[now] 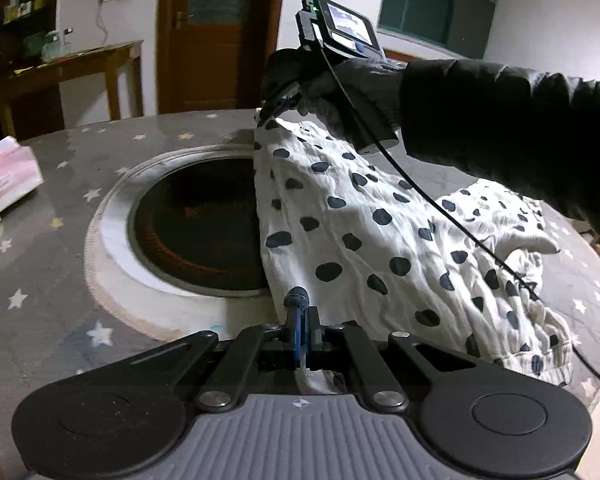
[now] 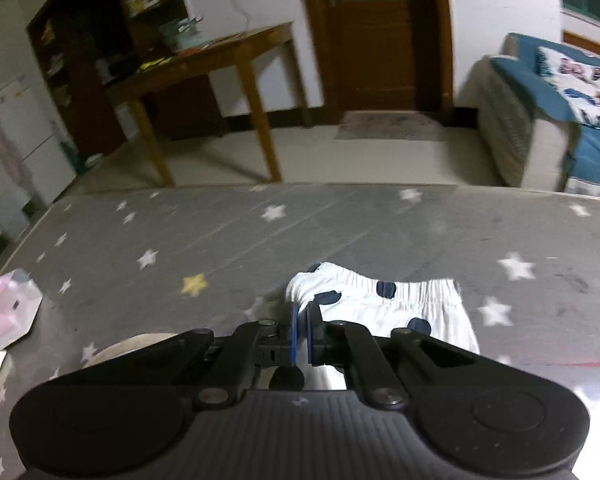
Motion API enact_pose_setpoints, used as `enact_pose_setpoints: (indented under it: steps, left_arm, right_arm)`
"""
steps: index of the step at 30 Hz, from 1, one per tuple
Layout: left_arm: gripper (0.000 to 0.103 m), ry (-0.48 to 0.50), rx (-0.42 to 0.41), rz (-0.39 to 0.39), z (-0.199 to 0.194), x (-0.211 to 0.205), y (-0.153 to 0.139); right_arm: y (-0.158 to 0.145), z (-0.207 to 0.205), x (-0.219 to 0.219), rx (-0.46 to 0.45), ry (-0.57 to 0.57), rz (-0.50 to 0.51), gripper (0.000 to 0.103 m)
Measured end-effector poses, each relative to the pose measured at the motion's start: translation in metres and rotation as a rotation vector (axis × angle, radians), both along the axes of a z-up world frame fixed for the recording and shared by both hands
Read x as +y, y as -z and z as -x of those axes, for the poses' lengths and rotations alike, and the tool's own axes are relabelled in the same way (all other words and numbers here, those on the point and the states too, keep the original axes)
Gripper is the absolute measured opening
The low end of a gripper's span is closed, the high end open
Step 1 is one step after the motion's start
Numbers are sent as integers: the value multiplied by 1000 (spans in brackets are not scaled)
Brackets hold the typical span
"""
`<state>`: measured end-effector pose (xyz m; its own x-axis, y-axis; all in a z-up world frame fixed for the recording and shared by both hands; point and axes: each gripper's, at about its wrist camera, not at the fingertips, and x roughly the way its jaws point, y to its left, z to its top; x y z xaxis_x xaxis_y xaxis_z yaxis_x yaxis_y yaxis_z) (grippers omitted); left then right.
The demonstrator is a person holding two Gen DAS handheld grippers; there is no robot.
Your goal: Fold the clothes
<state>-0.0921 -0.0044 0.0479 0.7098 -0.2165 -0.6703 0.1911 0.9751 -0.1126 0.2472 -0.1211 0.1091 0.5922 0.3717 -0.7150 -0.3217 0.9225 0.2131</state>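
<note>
A white garment with dark blue dots (image 1: 372, 236) lies stretched across the grey star-patterned table (image 1: 52, 276). My left gripper (image 1: 300, 304) is shut on its near edge, and cloth bunches between the jaws. My right gripper (image 1: 274, 110), held in a black-gloved hand, is shut on the far corner of the garment and lifts it a little. In the right wrist view the right gripper (image 2: 302, 316) is shut on the elastic waistband end of the garment (image 2: 380, 300), just above the table (image 2: 220, 240).
A round dark burner with a white rim (image 1: 196, 224) is set in the table, left of the garment. A pink-white packet (image 1: 4, 180) lies at the table's left edge. A black cable (image 1: 460, 232) crosses the garment. Beyond are a wooden desk (image 2: 220, 56), door and sofa (image 2: 540, 120).
</note>
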Motion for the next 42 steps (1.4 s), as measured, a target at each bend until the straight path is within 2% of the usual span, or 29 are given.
enact_pose_setpoints:
  steps: [3, 6, 7, 9, 12, 15, 17, 19, 24, 27, 34, 42]
  left_arm:
    - [2, -8, 9, -14, -2, 1, 1]
    - [3, 1, 5, -21, 3, -1, -3]
    - [7, 7, -3, -26, 4, -2, -5]
    - [7, 10, -22, -39, 6, -3, -9]
    - [7, 16, -47, -42, 8, -6, -16]
    - [8, 36, -61, -38, 9, -13, -20]
    - [8, 65, -66, -30, 9, -21, -22]
    - [8, 107, -66, -21, 9, -35, -22]
    - [8, 232, -44, 5, 1, -77, -19]
    - [8, 317, -18, 23, -4, -101, -13]
    - [8, 481, 30, 18, -15, -147, 4]
    - [8, 583, 89, 10, -15, -159, 17]
  right_arm:
    - [1, 3, 11, 12, -39, -2, 12]
    - [-9, 13, -2, 8, -47, -9, 12]
    - [-16, 17, -12, 3, -44, -11, 12]
    - [-28, 27, -32, -9, -39, -13, 12]
    - [-45, 43, -70, -50, -10, 50, 15]
    - [-53, 63, -119, -50, 48, 85, 19]
    - [-53, 76, -150, -39, 93, 110, 22]
    - [-47, 84, -188, -15, 153, 147, 29]
    - [-25, 125, -252, 54, 253, 188, 31]
    - [-11, 148, -285, 93, 300, 176, 32]
    - [18, 165, -311, 148, 346, 162, 34]
    - [23, 133, -302, 78, 320, 204, 42]
